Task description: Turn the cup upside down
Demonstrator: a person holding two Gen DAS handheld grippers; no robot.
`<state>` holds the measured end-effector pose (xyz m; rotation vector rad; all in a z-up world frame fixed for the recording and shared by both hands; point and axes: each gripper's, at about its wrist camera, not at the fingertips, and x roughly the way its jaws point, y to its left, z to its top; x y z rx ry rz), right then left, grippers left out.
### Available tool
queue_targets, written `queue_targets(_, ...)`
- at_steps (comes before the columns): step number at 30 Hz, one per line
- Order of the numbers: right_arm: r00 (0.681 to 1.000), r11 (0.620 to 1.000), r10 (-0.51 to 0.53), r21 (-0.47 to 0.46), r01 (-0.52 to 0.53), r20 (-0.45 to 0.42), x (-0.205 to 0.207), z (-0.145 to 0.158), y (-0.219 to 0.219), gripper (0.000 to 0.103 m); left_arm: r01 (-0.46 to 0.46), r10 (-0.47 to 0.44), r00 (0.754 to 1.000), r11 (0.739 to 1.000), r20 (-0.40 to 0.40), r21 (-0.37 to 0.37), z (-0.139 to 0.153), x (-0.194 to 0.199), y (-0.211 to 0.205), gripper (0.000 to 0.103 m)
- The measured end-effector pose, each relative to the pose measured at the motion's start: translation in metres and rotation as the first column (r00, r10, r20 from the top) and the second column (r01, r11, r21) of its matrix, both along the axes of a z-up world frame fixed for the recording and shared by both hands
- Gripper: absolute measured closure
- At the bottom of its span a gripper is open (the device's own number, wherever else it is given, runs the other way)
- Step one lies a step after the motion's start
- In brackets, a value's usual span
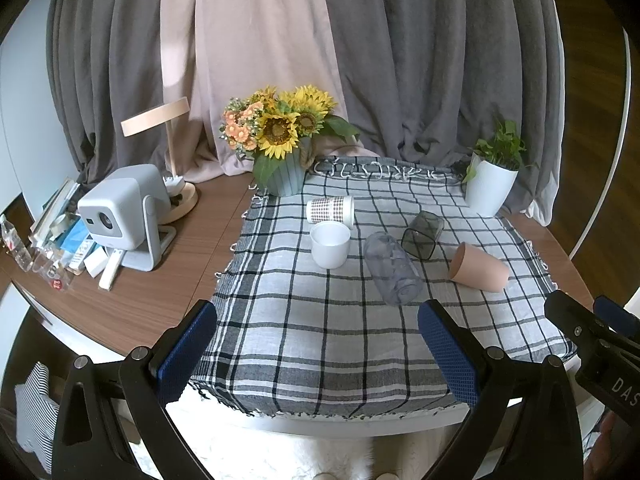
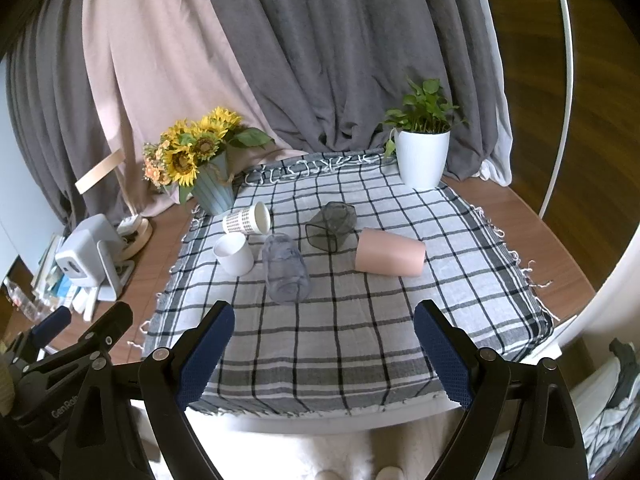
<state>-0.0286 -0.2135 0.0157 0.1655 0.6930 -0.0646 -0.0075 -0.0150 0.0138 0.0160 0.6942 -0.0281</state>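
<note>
Five cups lie on the checked cloth (image 1: 304, 344) in the left wrist view: our left gripper (image 1: 318, 344) is spread wide and holds nothing, and the white cup (image 1: 330, 244) stands upright at 12 o'clock from it. In the right wrist view, our right gripper (image 2: 324, 344) is also spread and empty; the pink cup (image 2: 390, 258) lies on its side at 1 o'clock, well apart.

The left black tongs with blue padded fingers (image 1: 318, 346) and the matching right tongs (image 2: 324, 344) both gape wide, holding nothing, side by side.
</note>
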Motion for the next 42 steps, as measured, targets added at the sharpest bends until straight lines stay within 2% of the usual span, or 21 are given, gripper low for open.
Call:
queue_targets(28, 1.000, 1.000, -0.006, 0.000, 0.006, -0.002, -0.001, 0.001, -0.001, 0.012, -0.004, 0.004, 1.000, 1.000, -0.007, -0.001, -0.002, 0.000, -0.002, 0.000)
queue_targets(34, 1.000, 1.000, 0.005, -0.005, -0.005, -0.021, 0.001, -0.002, -0.005, 0.012, -0.018, 0.017, 0.997, 1.000, -0.077, -0.006, -0.018, 0.010, -0.001, 0.000)
queue_targets(42, 0.996, 0.998, 0.061, -0.014, -0.062, -0.067, 0.035, -0.022, 0.009, 0.012, -0.071, 0.070, 0.985, 0.997, -0.156, -0.004, -0.044, 0.035, 0.013, 0.000)
